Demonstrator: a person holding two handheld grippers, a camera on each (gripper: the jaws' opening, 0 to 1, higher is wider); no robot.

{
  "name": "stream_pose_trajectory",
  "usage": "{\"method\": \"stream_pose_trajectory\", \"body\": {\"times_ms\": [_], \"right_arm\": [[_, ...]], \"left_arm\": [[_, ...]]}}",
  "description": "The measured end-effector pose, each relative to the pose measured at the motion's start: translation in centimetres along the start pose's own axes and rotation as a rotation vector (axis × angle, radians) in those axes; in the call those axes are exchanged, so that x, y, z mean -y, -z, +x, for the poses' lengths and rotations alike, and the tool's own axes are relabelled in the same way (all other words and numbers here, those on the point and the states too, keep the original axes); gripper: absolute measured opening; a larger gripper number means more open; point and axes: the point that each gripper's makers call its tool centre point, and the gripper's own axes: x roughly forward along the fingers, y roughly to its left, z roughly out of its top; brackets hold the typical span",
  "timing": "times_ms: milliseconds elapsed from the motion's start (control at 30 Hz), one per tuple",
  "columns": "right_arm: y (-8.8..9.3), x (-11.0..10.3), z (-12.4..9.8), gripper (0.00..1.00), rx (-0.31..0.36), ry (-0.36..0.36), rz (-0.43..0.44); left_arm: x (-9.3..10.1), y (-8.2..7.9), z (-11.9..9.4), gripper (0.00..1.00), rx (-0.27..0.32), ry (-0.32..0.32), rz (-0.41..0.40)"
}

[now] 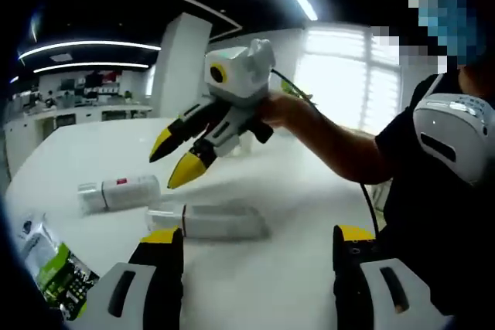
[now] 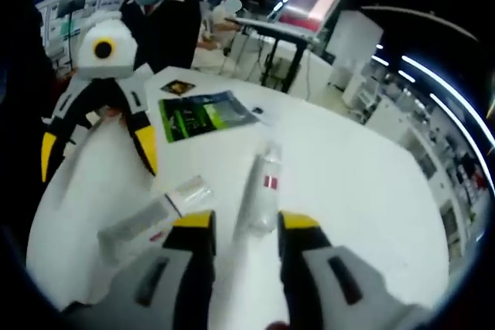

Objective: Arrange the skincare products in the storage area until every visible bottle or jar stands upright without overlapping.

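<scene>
Lying flat on the white table (image 1: 309, 191), both bottles, the red-labelled one (image 1: 120, 192) and the clear-capped one (image 1: 209, 222), with uprighting wholly left; left gripper (image 1: 255, 268) spread empty, right gripper (image 2: 246, 226) released astride the red-labelled bottle.

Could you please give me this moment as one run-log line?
bottles: red-label bottle and clear bottle lying flat, apart | left gripper: open, empty | right gripper: open, around red-label bottle | uprighting: not done

We are cataloguing an open-plan office or lab: white table (image 2: 363, 183), curved ceiling light strips (image 1: 85, 48), white pillar (image 1: 182, 63), shuttered windows (image 1: 348, 75), lit monitor (image 2: 313, 5) on stand.
</scene>
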Motion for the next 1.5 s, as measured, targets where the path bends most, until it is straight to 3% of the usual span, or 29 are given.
{"method": "stream_pose_trajectory", "body": {"times_ms": [333, 700, 1133, 1500], "right_arm": [[1.3, 0.7, 1.9, 0.29, -0.029, 0.012, 0.071], [1.5, 0.6, 2.6, 0.25, -0.044, 0.010, 0.075], [1.6, 0.8, 3.6, 0.24, -0.040, 0.012, 0.087], [1.4, 0.8, 3.5, 0.20, -0.013, 0.049, 0.043]], "left_arm": [[0.1, -0.3, -0.4, 0.80, 0.029, 0.016, -0.017], [1.6, -1.2, 1.2, 0.80, 0.030, 0.080, 0.013], [0.9, -1.1, 1.5, 0.80, 0.029, 0.069, -0.011], [-0.3, -1.8, 1.5, 0.80, 0.080, 0.055, -0.067]]}}
